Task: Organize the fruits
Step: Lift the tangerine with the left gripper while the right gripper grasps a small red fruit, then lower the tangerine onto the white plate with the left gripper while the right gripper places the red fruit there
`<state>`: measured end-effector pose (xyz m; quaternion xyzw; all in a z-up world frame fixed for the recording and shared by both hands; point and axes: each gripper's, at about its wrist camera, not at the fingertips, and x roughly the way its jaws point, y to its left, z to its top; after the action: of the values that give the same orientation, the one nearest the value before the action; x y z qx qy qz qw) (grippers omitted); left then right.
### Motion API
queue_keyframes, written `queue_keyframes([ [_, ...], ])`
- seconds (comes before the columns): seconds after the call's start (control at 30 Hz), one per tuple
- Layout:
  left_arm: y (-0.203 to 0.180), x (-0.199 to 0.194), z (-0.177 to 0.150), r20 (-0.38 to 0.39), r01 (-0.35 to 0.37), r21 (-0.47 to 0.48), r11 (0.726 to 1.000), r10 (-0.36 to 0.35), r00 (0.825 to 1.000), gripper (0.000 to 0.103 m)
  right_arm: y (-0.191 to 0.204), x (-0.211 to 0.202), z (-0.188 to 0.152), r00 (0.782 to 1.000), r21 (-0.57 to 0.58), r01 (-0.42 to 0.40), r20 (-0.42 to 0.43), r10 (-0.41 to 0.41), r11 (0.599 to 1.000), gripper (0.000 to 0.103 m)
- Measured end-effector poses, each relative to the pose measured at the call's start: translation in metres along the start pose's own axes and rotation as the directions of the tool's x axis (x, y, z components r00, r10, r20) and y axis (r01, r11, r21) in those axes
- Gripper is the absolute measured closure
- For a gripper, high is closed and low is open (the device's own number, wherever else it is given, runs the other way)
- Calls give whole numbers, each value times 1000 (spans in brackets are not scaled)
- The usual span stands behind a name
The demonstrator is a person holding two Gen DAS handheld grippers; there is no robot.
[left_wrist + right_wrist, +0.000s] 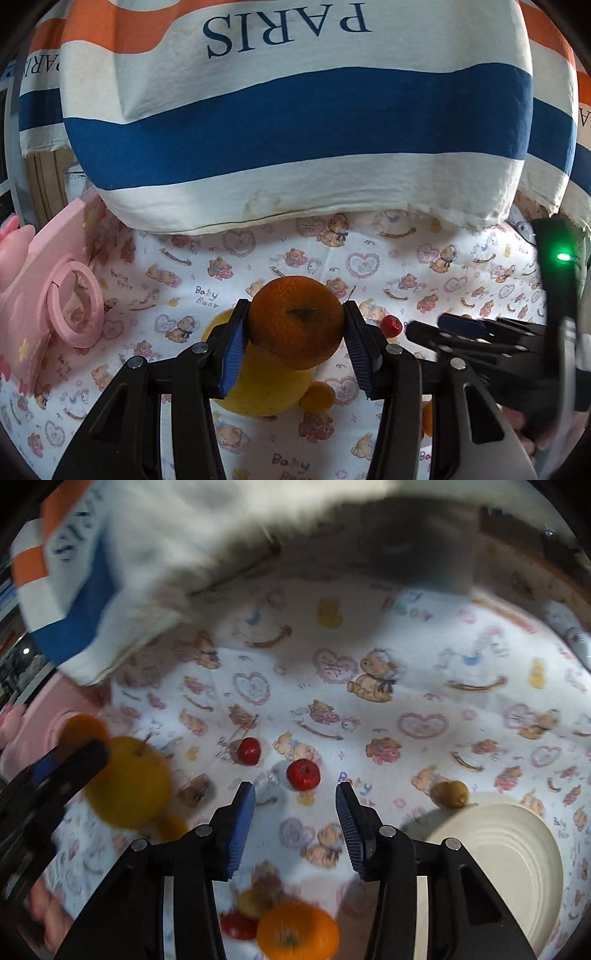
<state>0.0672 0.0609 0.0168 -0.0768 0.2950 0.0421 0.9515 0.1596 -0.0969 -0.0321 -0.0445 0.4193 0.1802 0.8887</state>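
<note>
Over the bear-print cloth (258, 258): left hand-held gripper (295, 325) clamped on an orange (295, 321); right hand-held gripper (295, 812) empty, part-open.

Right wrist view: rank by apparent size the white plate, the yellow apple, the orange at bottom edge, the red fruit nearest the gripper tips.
1. white plate
2. yellow apple, blurred
3. orange; close to the camera, so its rank against the apple is unsure
4. small red fruit, clearly smallest
</note>
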Motion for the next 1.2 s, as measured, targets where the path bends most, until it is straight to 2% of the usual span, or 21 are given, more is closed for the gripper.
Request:
queue_keyframes([
  [0.17, 4, -4, 2, 5, -20, -21, 1000, 20, 1000, 55, 7, 26, 3, 999, -39, 26, -45, -27, 999, 61],
  [0.3, 12, 2, 2, -20, -23, -56, 998, 22, 1000, 55, 5, 45, 6, 995, -37, 51, -81, -54, 998, 64],
  [0.43, 7, 2, 1, -9, -50, -29, 998, 49, 999, 55, 6, 59, 7, 992, -21, 65, -111, -67, 998, 67],
  [0.47, 6, 2, 1, -8, -50, -25, 998, 50, 999, 55, 6, 61, 7, 991, -20, 62, -118, -64, 998, 73],
  [0.6, 4, 0, 1, -8, -26, -23, 999, 26, 1000, 55, 11, 60, 3, 992, -25, 68, -104, -70, 997, 74],
  [0.83, -5, -4, 1, -16, 12, -6, 1000, -12, 1000, 55, 5, 20, -15, 998, -27, 43, -47, -44, 999, 74],
  [0.97, -18, -12, -2, 5, 29, 37, 999, -29, 1000, 55, -5, -14, -28, 999, -24, 48, 20, -48, 999, 74],
  [1.07, -30, -21, -4, 25, 37, 83, 996, -39, 999, 55, -19, -43, -38, 995, -30, 64, 77, -62, 997, 74],
  [1.2, -46, -33, -7, 43, 87, 141, 986, -93, 995, 55, -50, -89, -54, 987, 15, 78, 141, -79, 997, 74],
])
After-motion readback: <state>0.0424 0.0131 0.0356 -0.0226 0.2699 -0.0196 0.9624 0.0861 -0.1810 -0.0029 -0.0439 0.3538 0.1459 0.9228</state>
